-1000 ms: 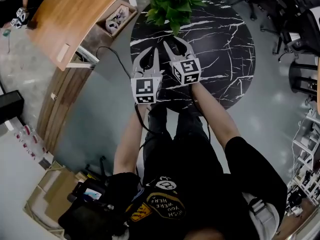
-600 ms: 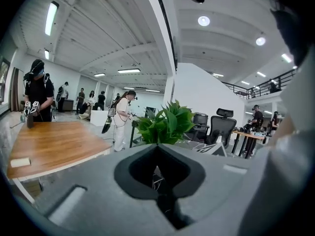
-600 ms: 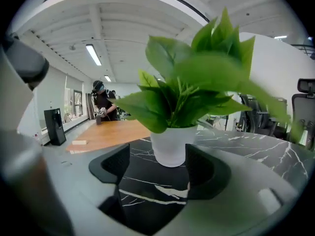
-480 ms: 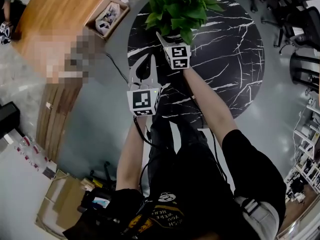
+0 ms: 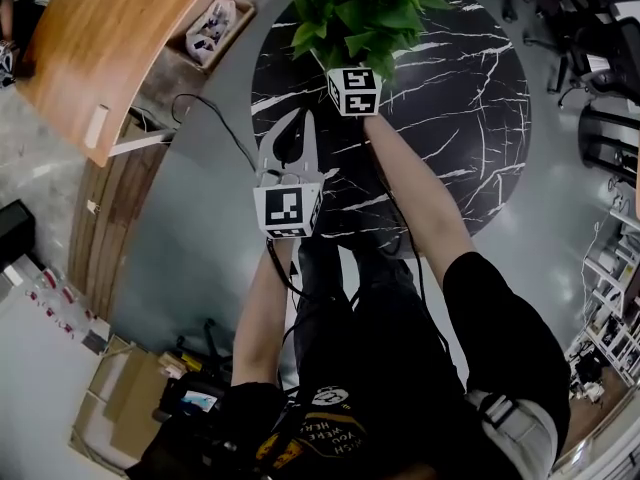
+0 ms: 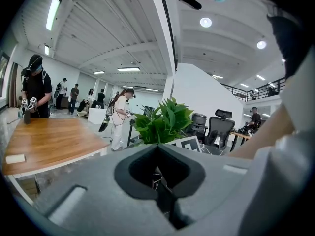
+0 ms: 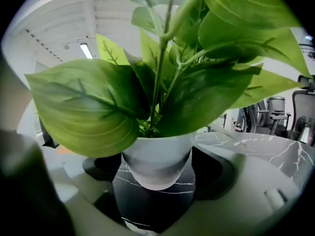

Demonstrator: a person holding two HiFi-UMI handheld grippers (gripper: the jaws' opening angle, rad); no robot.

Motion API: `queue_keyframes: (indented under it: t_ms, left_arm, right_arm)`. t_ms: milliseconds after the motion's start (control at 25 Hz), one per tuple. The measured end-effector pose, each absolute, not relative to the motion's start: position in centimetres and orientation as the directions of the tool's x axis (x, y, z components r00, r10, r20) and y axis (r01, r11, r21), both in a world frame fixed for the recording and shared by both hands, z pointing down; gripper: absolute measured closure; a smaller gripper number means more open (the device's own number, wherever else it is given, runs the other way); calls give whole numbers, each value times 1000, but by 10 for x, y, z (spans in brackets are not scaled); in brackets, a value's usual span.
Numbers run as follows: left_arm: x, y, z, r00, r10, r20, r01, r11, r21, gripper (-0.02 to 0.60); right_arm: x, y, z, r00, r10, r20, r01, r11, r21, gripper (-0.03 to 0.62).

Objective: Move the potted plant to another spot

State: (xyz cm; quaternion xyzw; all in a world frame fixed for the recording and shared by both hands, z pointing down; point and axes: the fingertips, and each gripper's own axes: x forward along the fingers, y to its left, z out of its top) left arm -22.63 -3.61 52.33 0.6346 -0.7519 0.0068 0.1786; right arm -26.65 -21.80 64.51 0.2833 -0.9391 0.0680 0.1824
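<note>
At the far edge of the black marble table [image 5: 470, 98], the plant [image 5: 358, 13] stands upright in its white pot [image 7: 156, 154]. The right gripper [image 7: 157, 173] reaches in under the leaves, its jaws opening wide on either side of the pot without pressing on it. The left gripper [image 5: 299, 118] hovers nearer, over the table's left part, jaws closed together and empty
</note>
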Motion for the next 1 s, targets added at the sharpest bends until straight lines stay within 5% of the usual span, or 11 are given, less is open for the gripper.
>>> queue_keyframes:
  t_ms: [480,1000]
  left_arm:
    - [-204,-44,526,-91,-956,280,-968,152,202,578]
    - [-129,-81,536,30,-948,317,-984,28,175,579]
  right_arm:
    - [-241,-226,645,-767,-515,383,-563,826,-16,143]
    - [-120,-333,644,-654,-638,407,-686,727,39,145]
